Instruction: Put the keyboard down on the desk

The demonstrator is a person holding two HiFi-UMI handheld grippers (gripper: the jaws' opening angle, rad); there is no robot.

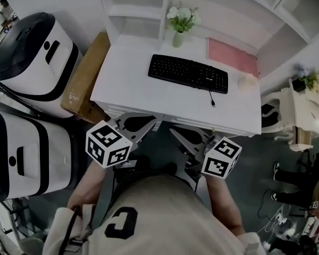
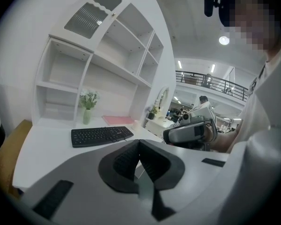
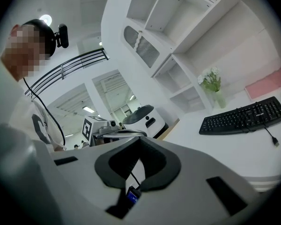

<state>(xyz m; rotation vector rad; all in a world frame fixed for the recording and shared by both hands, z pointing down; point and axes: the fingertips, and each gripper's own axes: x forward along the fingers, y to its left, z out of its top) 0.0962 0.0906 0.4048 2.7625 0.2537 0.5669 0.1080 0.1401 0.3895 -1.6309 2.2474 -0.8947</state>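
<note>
The black keyboard (image 1: 187,72) lies flat on the white desk (image 1: 127,89), its cable end (image 1: 212,104) trailing toward the front edge. It also shows in the left gripper view as the keyboard (image 2: 101,135) and in the right gripper view as the keyboard (image 3: 246,116). My left gripper (image 1: 151,122) and right gripper (image 1: 175,133) hang just in front of the desk's front edge, tips turned toward each other. Both are shut with nothing between the jaws, as the left gripper (image 2: 139,146) and right gripper (image 3: 139,146) show close up. Neither touches the keyboard.
A vase of flowers (image 1: 179,23), a pink mat (image 1: 233,56) and a small white object (image 1: 248,82) sit behind and beside the keyboard. White shelves (image 1: 143,4) rise at the desk's back. A cardboard box (image 1: 85,78) and two white machines (image 1: 29,52) stand left.
</note>
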